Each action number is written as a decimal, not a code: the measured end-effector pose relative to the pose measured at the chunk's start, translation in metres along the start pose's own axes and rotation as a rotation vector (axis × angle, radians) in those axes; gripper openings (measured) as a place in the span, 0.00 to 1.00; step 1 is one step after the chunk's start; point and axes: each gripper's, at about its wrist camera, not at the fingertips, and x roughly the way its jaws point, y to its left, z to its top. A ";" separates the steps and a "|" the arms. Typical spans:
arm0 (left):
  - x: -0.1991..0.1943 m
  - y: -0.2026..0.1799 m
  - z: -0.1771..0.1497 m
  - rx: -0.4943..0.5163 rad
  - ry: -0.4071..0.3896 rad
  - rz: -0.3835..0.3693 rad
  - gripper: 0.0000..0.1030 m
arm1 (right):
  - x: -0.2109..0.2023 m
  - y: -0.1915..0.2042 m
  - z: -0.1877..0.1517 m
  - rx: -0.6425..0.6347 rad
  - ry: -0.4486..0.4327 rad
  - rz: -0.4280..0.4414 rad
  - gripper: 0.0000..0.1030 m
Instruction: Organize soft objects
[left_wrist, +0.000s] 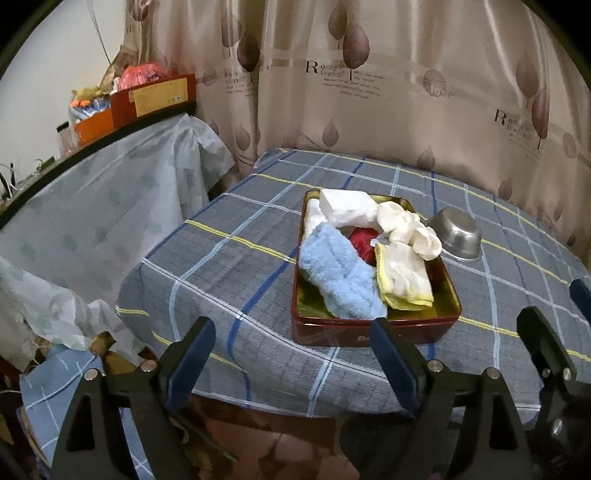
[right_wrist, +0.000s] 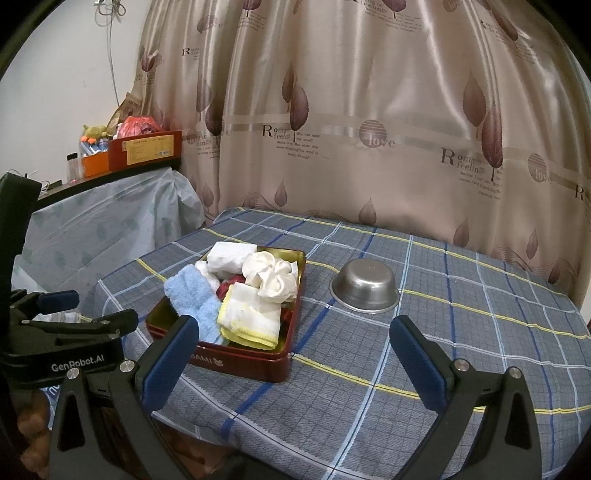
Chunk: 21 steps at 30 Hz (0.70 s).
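A red tin box (left_wrist: 373, 334) (right_wrist: 243, 363) stands on the plaid-covered table. In it lie a light blue fluffy cloth (left_wrist: 340, 277) (right_wrist: 192, 295), a white cloth with yellow trim (left_wrist: 404, 280) (right_wrist: 251, 317), a cream knotted cloth (left_wrist: 410, 227) (right_wrist: 273, 275), a white folded pack (left_wrist: 349, 206) (right_wrist: 229, 254) and a red cloth (left_wrist: 364, 240) (right_wrist: 223, 290). My left gripper (left_wrist: 293, 363) is open and empty, near the table's front edge before the box. My right gripper (right_wrist: 295, 362) is open and empty, to the right of the box.
An upturned steel bowl (left_wrist: 458, 236) (right_wrist: 365, 290) sits on the plaid table cover (left_wrist: 229, 266) (right_wrist: 461, 332) right of the box. A leaf-print curtain (right_wrist: 369, 129) hangs behind. A covered shelf (left_wrist: 110, 206) at the left carries boxes (left_wrist: 155, 98) and clutter.
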 end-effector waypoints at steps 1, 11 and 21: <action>-0.001 0.000 0.000 0.004 -0.004 0.011 0.86 | 0.000 0.000 0.000 0.002 0.001 0.001 1.00; -0.007 0.001 -0.002 -0.014 -0.069 0.051 0.87 | 0.000 -0.002 -0.001 -0.001 0.003 0.004 1.00; -0.012 -0.009 -0.003 0.035 -0.104 0.059 0.87 | -0.002 -0.017 -0.007 0.013 0.006 -0.017 1.00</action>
